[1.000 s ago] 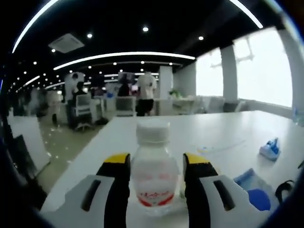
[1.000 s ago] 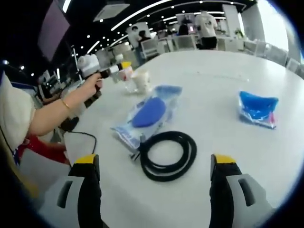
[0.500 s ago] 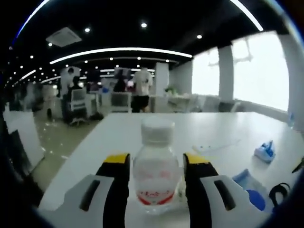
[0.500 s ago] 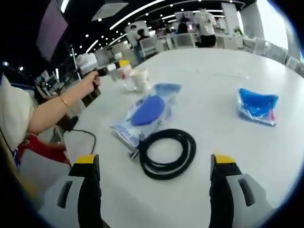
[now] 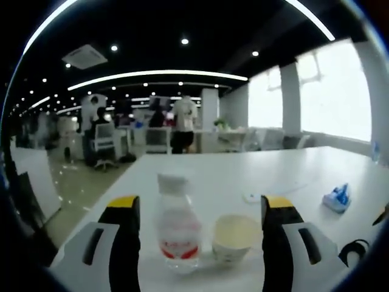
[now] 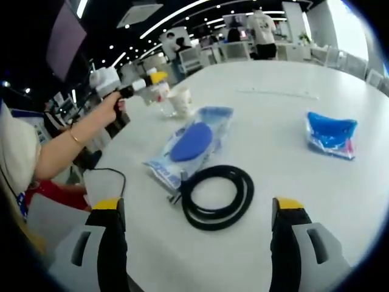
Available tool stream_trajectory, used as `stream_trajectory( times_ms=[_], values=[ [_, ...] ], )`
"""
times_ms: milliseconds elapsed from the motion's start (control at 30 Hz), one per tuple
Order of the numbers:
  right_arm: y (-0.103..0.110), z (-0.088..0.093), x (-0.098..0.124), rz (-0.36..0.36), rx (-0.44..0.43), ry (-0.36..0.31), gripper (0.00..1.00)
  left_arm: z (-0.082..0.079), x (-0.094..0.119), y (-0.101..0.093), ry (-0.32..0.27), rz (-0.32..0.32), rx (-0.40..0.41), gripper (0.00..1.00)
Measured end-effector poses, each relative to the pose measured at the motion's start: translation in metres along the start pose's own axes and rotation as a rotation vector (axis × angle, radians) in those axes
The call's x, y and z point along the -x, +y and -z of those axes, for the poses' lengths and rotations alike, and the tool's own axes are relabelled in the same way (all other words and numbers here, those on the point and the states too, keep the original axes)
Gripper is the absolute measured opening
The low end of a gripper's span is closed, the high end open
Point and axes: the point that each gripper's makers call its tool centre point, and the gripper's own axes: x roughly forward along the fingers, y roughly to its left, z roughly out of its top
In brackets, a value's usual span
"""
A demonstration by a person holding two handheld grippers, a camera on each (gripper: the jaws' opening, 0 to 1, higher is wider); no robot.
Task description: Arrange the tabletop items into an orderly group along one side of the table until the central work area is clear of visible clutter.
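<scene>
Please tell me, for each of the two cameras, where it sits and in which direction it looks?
Left gripper view: rides on the left claw, low over the table, looking along it at the bottle and the paper cup; its open jaws show.
Right gripper view: rides on the right claw, looking across at the black hose and blue packets; its jaws and the person's arm show.
Shared: table, bottle, cup.

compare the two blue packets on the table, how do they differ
The long clear packet lies beside the black cable coil, touching it, with a dark blue oval showing inside. The small blue packet lies apart on bare table, bright blue all over and more crumpled. The long one is larger. Both lie flat.
</scene>
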Motion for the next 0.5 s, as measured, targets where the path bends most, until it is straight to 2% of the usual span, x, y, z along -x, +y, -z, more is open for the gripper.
stream_trajectory(
  times_ms=[200, 300, 500],
  values=[
    [0.001, -0.001, 0.001, -0.005, -0.004, 0.0, 0.99, 0.008, 0.011, -0.012, 0.019, -0.008, 0.014, 0.9],
    [0.002, 0.0, 0.001, -0.006, -0.001, 0.004, 0.99, 0.008, 0.019, -0.015, 0.016, -0.028, -0.007, 0.89],
    [0.004, 0.0, 0.001, -0.012, 0.0, 0.007, 0.99, 0.011, 0.03, -0.029, 0.021, -0.027, -0.021, 0.87]
  ],
)
